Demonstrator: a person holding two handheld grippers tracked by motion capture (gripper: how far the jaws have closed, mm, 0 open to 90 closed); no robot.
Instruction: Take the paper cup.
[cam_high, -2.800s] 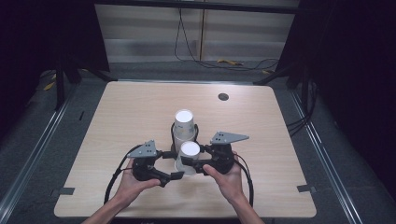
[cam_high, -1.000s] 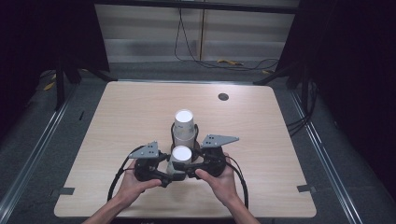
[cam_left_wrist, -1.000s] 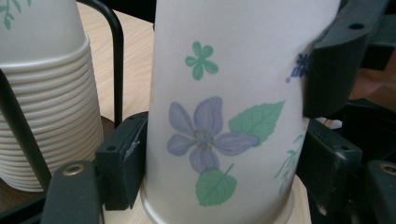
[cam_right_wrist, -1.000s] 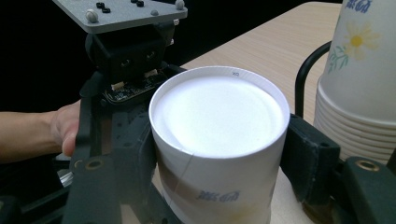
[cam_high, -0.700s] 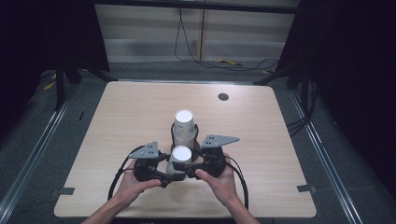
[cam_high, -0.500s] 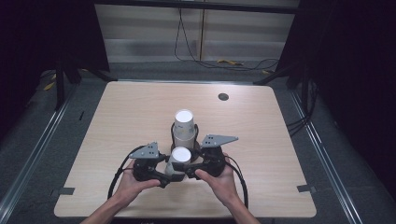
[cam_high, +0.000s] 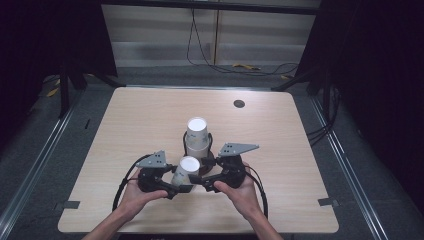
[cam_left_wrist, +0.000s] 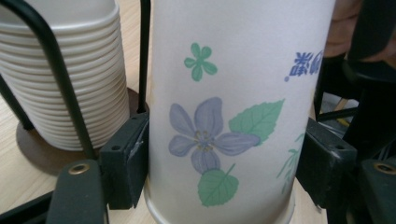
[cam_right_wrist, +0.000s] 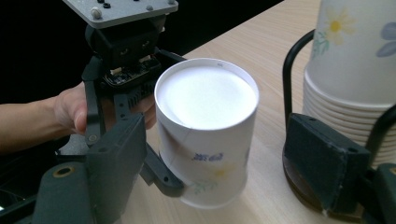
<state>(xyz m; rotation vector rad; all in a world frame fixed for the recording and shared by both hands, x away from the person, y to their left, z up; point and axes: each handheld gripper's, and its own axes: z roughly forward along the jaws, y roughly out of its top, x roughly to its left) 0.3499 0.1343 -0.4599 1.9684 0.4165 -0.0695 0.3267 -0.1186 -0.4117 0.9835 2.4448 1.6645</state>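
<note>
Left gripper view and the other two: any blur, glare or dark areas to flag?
Left gripper view: white flower-printed paper cup sharp, black pads soft. Right gripper view: the cup's upturned base glares white. High view: light wooden table evenly lit, surroundings nearly black.

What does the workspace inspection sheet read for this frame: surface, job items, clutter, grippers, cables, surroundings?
Surface: light wooden table, bare around the work.
Job's things: upside-down white flower-printed paper cup; stack of matching cups in a black wire holder behind it.
Clutter: small dark round disc near the far edge.
Grippers: left gripper shut on the cup; right gripper jaws have just been opening, clear of the cup between them.
Cables: black gripper cables by the wrists; more on the floor beyond.
Surroundings: dark curtains, grey floor.
</note>
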